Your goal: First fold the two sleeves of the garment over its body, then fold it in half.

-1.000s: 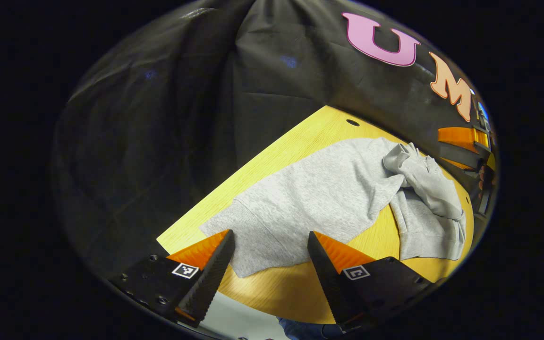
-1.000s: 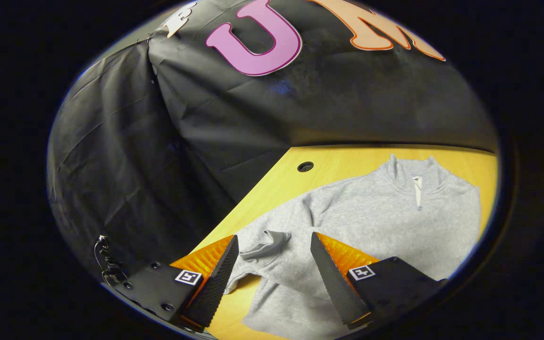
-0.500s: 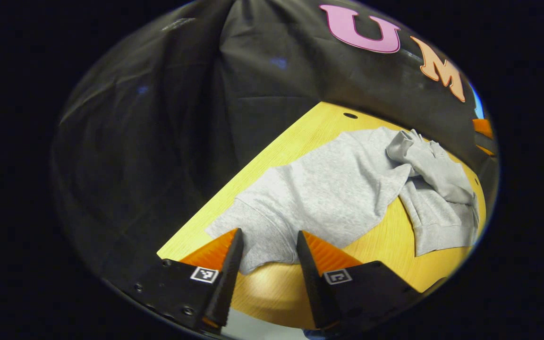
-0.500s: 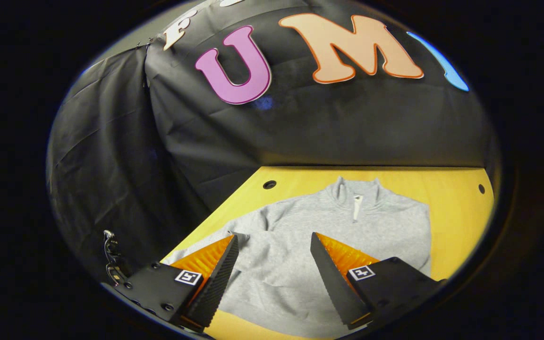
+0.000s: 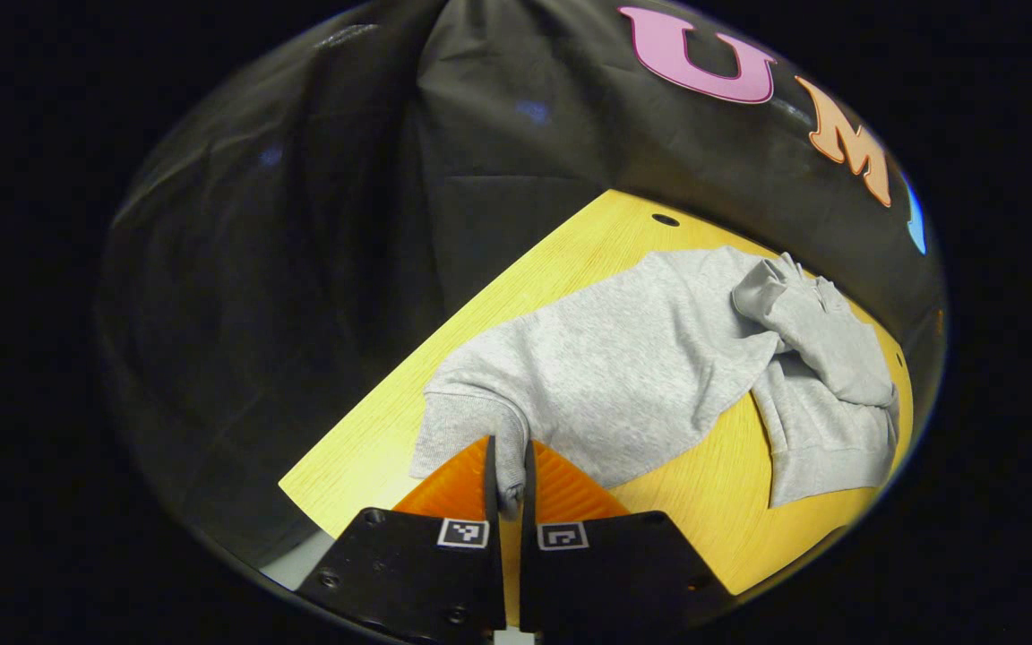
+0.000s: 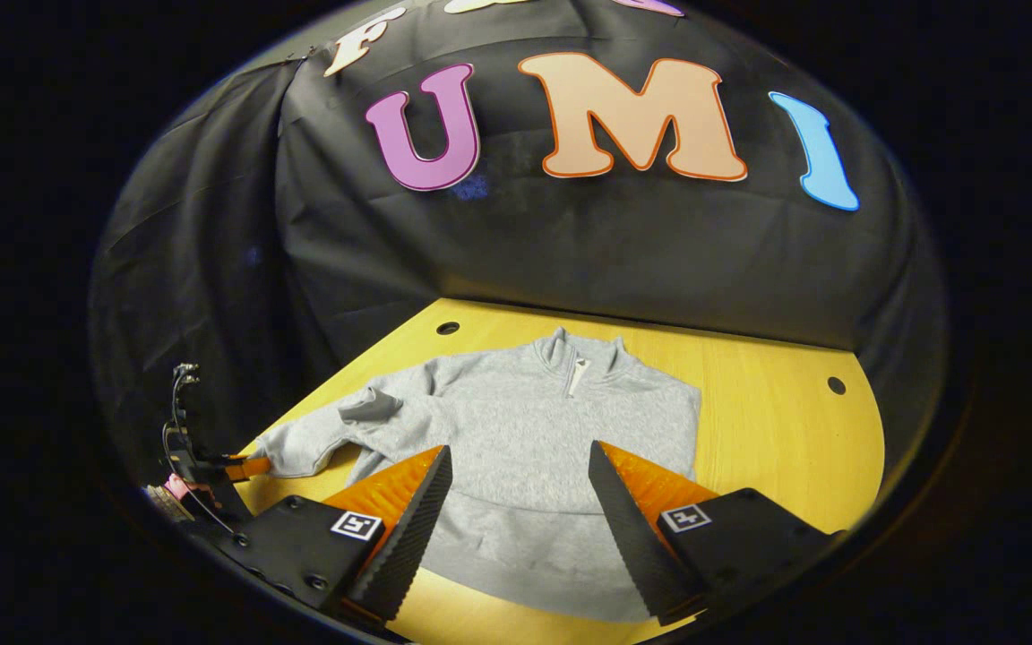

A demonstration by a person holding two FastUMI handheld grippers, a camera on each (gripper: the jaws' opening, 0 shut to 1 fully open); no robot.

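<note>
A grey sweatshirt [image 6: 525, 430] with a short zip collar lies flat, face up, on the yellow table [image 6: 776, 421]. Its left sleeve [image 5: 588, 376] stretches out toward the table's near left corner. My left gripper [image 5: 507, 479] is shut on that sleeve's cuff [image 5: 471, 421], which bunches between the fingers. In the right gripper view the left gripper [image 6: 252, 466] shows far off at the left, holding the cuff end. My right gripper [image 6: 518, 452] hangs open above the sweatshirt's hem, with nothing between its fingers. The body [image 5: 821, 394] lies rumpled at the far right in the left gripper view.
The black cloth wall closes the table's back and left sides. Small round holes [image 6: 447, 328] [image 6: 836, 385] mark the table's far corners. Bare tabletop lies right of the sweatshirt and along the near edge [image 5: 346, 475].
My left gripper has shut on the sleeve cuff, which has lifted and bunched. My right gripper has drawn back from the garment, staying open, so the whole sweatshirt is in its view.
</note>
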